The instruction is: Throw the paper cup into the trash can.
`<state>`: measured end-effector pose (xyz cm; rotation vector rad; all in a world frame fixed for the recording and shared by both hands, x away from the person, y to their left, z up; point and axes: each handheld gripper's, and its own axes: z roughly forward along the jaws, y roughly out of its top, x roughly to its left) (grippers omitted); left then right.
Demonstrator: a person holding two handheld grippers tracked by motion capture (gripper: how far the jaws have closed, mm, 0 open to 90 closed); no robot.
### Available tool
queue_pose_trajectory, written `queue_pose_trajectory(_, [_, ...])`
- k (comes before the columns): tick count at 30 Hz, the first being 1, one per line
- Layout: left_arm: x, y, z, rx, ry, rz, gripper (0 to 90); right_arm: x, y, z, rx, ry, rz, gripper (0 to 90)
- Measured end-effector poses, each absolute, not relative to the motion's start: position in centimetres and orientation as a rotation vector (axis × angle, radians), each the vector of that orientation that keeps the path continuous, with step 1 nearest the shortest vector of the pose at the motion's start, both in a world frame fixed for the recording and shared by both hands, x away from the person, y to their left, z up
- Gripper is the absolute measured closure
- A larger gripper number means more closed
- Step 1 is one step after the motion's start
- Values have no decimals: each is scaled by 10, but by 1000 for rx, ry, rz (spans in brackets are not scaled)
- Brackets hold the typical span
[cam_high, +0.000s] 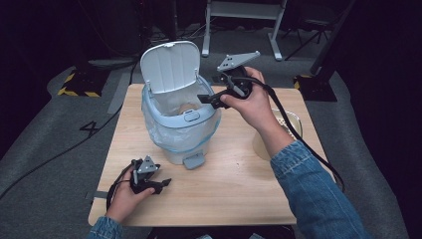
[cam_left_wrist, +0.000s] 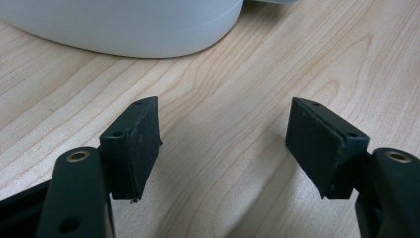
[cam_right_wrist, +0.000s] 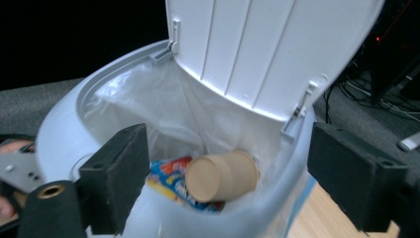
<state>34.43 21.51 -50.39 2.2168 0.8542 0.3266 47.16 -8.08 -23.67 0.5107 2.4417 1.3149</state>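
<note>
A white pedal bin (cam_high: 179, 134) with a clear liner stands on the wooden table (cam_high: 234, 184), its lid (cam_high: 170, 64) raised. Inside it a brown paper cup (cam_right_wrist: 223, 174) lies on its side on a colourful wrapper (cam_right_wrist: 168, 181). My right gripper (cam_high: 206, 98) hovers at the bin's right rim, pointing into the opening. Its jaws (cam_right_wrist: 235, 166) stand open with nothing between them. My left gripper (cam_high: 164, 184) rests low on the table in front of the bin, open and empty (cam_left_wrist: 225, 144). The bin's base (cam_left_wrist: 124, 25) shows just beyond it.
The bin's grey pedal (cam_high: 193, 161) sticks out toward me. A clear container (cam_high: 293, 122) and a beige object (cam_high: 260, 144) sit on the table's right side under my right forearm. Cables run over the dark floor at the left.
</note>
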Motion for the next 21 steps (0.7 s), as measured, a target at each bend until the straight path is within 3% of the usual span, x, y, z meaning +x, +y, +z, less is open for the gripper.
queue_pose_trajectory(11, [343,216,-504,2218,862,339,298,444,-120,-212,491,2390,1273,262])
queue_pose_trajectory(21, [340,228,-503,2177,930,334,347,439,-176,-212,576,2355,1280,257])
